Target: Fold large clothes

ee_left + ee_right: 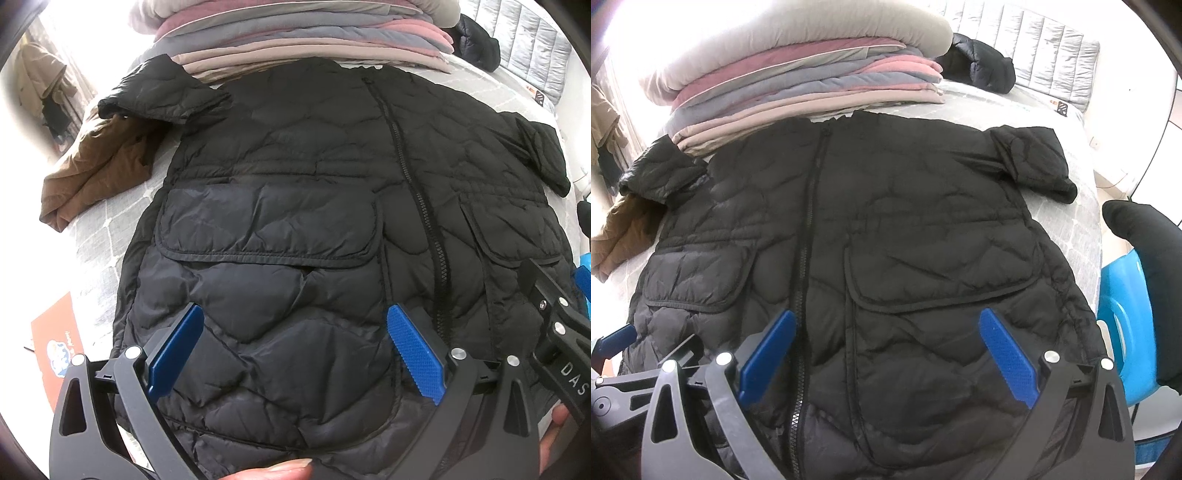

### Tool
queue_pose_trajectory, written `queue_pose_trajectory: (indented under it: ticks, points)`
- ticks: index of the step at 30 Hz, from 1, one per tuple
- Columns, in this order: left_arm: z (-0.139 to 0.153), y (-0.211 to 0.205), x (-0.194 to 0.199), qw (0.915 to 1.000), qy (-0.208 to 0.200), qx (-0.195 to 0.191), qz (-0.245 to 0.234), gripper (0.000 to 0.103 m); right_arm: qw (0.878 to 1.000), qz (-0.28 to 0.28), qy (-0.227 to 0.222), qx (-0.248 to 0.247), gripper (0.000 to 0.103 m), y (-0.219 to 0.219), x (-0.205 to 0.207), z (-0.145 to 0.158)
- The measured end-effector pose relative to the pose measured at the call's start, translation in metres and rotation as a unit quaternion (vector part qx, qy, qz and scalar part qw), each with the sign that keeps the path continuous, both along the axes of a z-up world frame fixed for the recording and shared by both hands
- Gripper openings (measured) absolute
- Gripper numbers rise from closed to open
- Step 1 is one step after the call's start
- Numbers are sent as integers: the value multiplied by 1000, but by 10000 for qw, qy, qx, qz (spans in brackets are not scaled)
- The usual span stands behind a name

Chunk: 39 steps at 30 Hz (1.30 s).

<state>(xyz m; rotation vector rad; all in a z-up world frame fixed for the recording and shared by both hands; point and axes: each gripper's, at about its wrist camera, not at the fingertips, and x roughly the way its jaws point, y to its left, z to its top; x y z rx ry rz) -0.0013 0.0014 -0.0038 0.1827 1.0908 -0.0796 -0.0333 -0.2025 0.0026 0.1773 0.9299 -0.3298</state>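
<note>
Black quilted jacket (314,229) was spread on the bed (96,236), hemmed by stacked blankets (295,40) and a brown garment (99,166), beneath both gaping tongs (295,354) (886,354).

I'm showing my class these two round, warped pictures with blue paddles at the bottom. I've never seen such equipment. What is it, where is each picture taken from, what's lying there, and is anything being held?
No robot here: a person holds a two-fingered tool in each hand, each with a wide-angle camera looking along its blue fingers. One picture is from the left gripper, the other from the right gripper. Both are open above the hem and hold nothing. A black quilted jacket lies front up, zipped, on a grey bed. Behind it sits a stack of folded bedding; a brown garment lies on its left, and another dark jacket lies at the far end.
</note>
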Motion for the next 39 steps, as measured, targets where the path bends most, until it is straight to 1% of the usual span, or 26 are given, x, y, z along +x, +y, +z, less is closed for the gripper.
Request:
queue_pose_trajectory:
  ticks: [11, 17, 24, 28, 34, 36, 39]
  points:
    - [2, -1, 1, 10000, 72, -54, -9, 96, 9999, -35, -136, 12, 96, -1, -2, 3]
    - [2, -1, 1, 9999, 87, -85, -27, 96, 9990, -129, -427, 7, 96, -4, -9, 13]
    - [2, -2, 1, 9999, 77, -131, -17, 96, 9992, -103, -377, 64, 96, -5, -7, 11]
    - [2, -2, 0, 9999, 97, -129, -29, 96, 9986, -91, -515, 81, 96, -5, -10, 15]
    - [2, -1, -1, 9999, 69, -129, -53, 96, 9953, -118, -940, 177, 96, -8, -20, 27]
    - [1, -1, -1, 9998, 90, -150, -57, 96, 9954, -103, -930, 193, 96, -8, -19, 27]
    - [1, -2, -1, 9997, 104, -206, -70, 96, 9967, -98, -788, 141, 96, -7, -15, 24]
